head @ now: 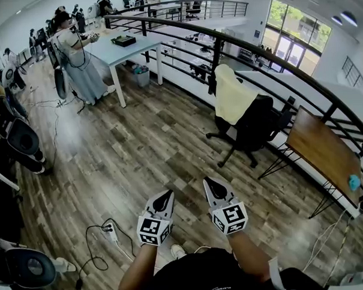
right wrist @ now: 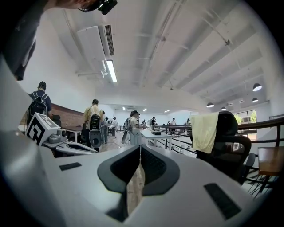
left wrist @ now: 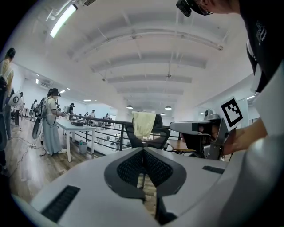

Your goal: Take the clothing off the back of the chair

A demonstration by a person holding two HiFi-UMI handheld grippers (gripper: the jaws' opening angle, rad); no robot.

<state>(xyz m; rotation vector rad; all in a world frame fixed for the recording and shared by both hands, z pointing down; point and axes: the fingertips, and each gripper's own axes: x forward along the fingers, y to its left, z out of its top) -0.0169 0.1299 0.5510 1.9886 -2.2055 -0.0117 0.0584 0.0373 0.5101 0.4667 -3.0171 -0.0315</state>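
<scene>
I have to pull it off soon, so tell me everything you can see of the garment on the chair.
The garment is pale yellow, soft-looking cloth. It is draped over the top of the black chair's back and hangs down it in loose folds. It covers part of the backrest and leaves the rest bare. Only the chair touches it.

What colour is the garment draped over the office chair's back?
Pale yellow garment on a black chair; clearest in the head view.
</scene>
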